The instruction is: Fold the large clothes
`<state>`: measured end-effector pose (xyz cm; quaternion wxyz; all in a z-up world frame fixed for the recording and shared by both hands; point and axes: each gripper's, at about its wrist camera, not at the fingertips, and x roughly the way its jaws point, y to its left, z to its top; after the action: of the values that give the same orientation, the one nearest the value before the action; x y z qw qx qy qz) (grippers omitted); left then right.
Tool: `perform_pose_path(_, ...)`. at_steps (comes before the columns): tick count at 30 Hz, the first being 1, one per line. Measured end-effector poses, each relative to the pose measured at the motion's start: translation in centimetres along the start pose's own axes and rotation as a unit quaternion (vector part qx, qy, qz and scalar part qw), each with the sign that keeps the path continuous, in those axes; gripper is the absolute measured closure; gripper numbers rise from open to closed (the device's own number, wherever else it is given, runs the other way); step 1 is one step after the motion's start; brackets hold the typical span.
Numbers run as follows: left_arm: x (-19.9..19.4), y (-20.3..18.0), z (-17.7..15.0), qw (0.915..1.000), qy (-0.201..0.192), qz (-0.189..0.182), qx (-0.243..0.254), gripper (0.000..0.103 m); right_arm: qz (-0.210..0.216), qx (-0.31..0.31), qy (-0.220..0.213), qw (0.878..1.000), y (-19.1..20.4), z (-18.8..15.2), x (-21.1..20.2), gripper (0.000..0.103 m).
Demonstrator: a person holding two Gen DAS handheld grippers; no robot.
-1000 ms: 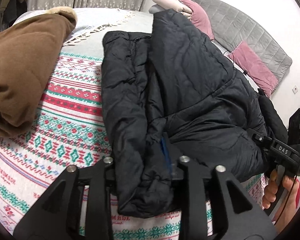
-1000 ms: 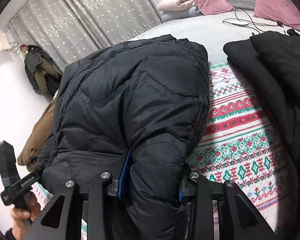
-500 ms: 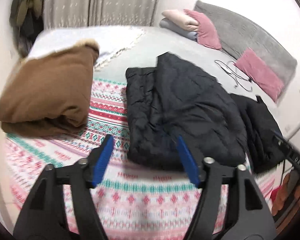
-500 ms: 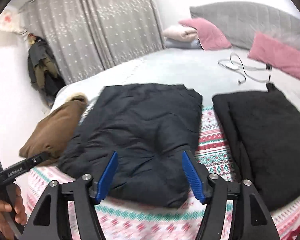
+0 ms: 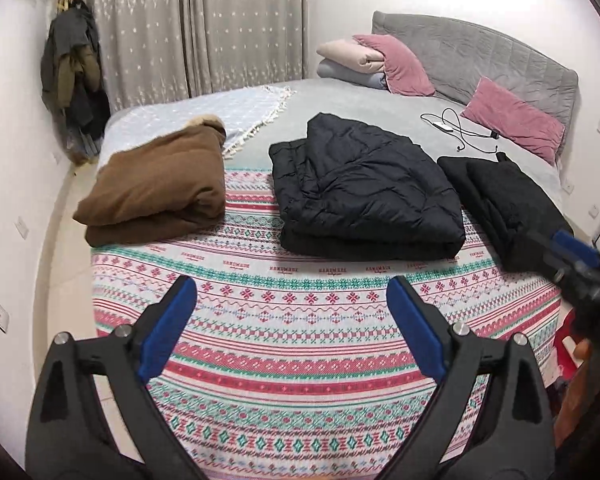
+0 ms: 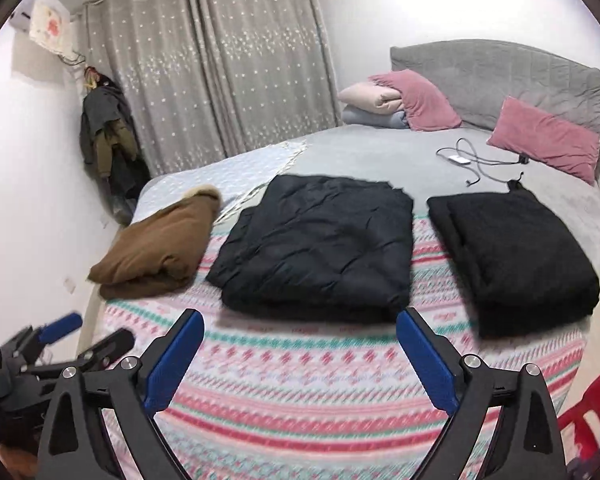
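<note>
A folded black puffer jacket (image 5: 360, 196) lies in the middle of the patterned blanket (image 5: 300, 340) on the bed; it also shows in the right wrist view (image 6: 320, 244). A folded brown coat (image 5: 160, 184) lies to its left and a folded black garment (image 5: 504, 204) to its right. My left gripper (image 5: 292, 328) is open and empty, held back above the blanket's near part. My right gripper (image 6: 298, 360) is open and empty, likewise back from the jacket. Each gripper shows at the edge of the other's view.
Pink pillows (image 5: 512, 120) and folded bedding (image 5: 352, 60) lie against the grey headboard. A charger cable (image 5: 460, 128) lies on the grey sheet. Clothes hang in the left corner (image 5: 72, 76). A red object (image 6: 592, 412) sits at the lower right by the bed.
Both grippers have let go of the black jacket, opened, and pulled back and up from the bed. The jacket now lies folded flat.
</note>
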<state>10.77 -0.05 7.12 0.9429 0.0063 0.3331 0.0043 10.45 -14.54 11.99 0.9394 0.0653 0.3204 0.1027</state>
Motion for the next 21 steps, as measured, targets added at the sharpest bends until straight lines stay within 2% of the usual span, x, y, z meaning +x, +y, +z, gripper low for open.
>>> perform_pose_path(4, -0.4, -0.3, -0.7, 0.9998, -0.011, 0.016, 0.008, 0.004, -0.025, 0.001, 0.007, 1.0, 0.8, -1.7, -0.2, 0.005)
perform_pose_path(7, 0.3, -0.3, -1.0, 0.9994, -0.005, 0.03, 0.016, 0.004, -0.032, -0.012, 0.02, 0.999, 1.3, -2.5, 0.4, 0.005)
perform_pose_path(10, 0.9, -0.4, -1.1, 0.9997, 0.001, 0.022, 0.015, 0.004, -0.057, -0.016, 0.027, 0.998, 1.6, -3.1, 1.1, 0.005)
perform_pose_path(17, 1.9, -0.6, -1.1, 0.9999, 0.011, 0.009, -0.003, 0.004, -0.071, 0.012, 0.025, 0.997, 1.0, -3.5, 1.0, 0.005)
perform_pose_path(21, 2.2, -1.2, -1.2, 0.9999, 0.014, 0.007, 0.004, 0.004, -0.077, 0.018, 0.019, 0.997, 0.7, -3.6, 0.7, 0.005)
